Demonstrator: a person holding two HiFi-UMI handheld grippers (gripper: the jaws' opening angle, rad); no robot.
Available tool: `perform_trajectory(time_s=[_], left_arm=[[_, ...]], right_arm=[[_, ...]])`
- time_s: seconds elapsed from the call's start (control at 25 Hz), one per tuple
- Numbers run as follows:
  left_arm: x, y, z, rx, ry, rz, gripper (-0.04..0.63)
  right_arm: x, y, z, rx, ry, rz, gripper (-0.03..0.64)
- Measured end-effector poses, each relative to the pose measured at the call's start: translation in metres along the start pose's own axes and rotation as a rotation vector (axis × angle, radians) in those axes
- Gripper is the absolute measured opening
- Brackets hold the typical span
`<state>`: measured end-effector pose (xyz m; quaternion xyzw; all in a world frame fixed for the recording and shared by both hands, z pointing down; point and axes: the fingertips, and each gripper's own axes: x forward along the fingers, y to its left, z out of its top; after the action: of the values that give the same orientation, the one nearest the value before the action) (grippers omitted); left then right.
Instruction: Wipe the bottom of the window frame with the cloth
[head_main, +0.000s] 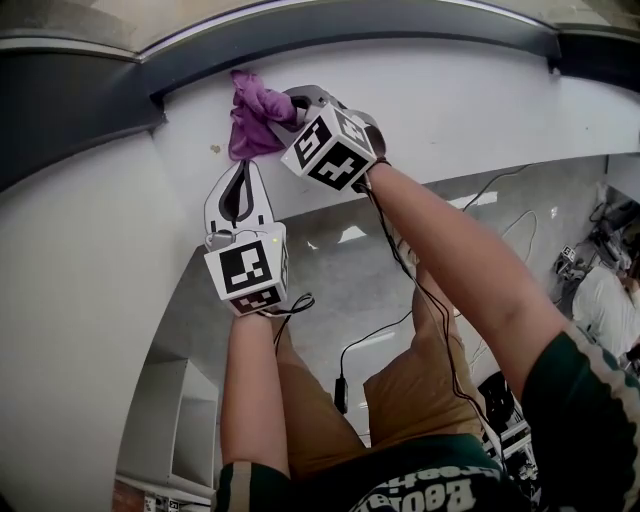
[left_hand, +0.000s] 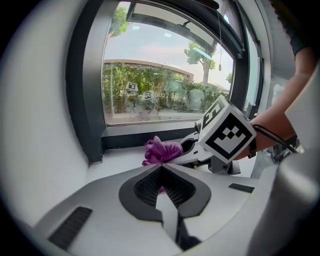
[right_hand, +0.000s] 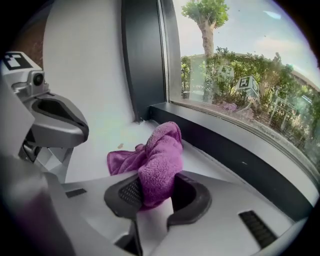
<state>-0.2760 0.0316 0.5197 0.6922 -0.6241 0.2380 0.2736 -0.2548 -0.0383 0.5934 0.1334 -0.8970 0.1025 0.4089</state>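
Presently: the window frame's (right_hand: 240, 167) dark bottom rail runs along the back of the white sill (head_main: 450, 110). The right gripper (head_main: 288, 104) reaches toward the rail near its left corner, jaws clamped on a fold of the purple cloth (right_hand: 157, 160). The rest of the cloth lies bunched on the sill by the rail; contact with the rail not resolvable. Bunching probably gives a thick pad for wiping. The left gripper (left_hand: 161, 170) sits back toward the sill's edge, jaws pressed together and seemingly empty, likely kept clear of the wiping path. A small tan speck (right_hand: 121, 146) lies beside the cloth.
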Motion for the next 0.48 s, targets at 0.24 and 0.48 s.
perform_trajectory(time_s=[0.24, 0.48], left_arm=[[0.011, -0.028, 0.005, 0.038, 0.014, -0.034, 0.009], [0.023, -0.056, 0.01, 0.065, 0.015, -0.067, 0.009]], right_arm=[[-0.023, -0.022, -0.026, 0.029, 0.008, -0.034, 0.109], [-0.04, -0.042, -0.044, 0.034, 0.019, -0.046, 0.109]])
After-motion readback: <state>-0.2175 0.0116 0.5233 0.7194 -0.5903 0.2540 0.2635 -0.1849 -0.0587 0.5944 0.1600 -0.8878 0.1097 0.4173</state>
